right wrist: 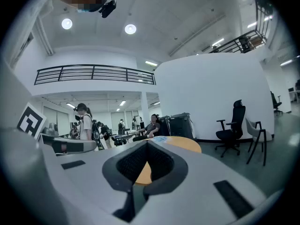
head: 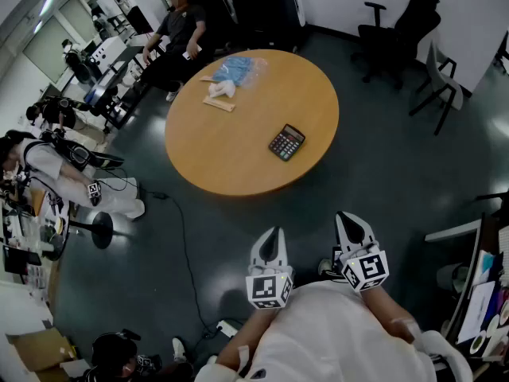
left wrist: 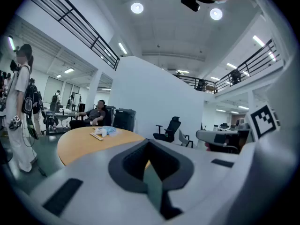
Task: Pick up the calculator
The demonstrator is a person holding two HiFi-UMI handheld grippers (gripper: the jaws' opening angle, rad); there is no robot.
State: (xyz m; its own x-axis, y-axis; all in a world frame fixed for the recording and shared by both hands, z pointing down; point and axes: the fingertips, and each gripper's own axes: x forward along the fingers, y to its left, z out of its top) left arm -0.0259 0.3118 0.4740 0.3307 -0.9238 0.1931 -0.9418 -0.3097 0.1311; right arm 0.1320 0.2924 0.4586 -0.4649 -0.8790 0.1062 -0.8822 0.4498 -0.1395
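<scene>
Head view: the black pocket calculator point(head: 286, 142) lies flat near the right edge of the round wooden tabletop point(head: 231, 150). It is well apart from the left tongs point(head: 273, 234) and right tongs point(head: 347, 218). Only the left gripper view shows its tongs closed tip to tip and empty. The right gripper view shows the same of its own.

Round wooden table point(head: 231, 146) sits mid-floor. Blue plastic bag point(head: 241, 68) lies at its 12 o'clock edge. White bundle point(head: 221, 88) and wooden stick point(head: 218, 103) lie just beside bag, toward 11. Seated person point(head: 179, 30) beyond table at 11 o'clock. Black office chair point(head: 398, 26) at 2 o'clock, grey chair point(head: 442, 86) near it. Black cable point(head: 184, 245) trails over dark floor at 7 o'clock. Person in white point(head: 56, 169) at 9 o'clock.
</scene>
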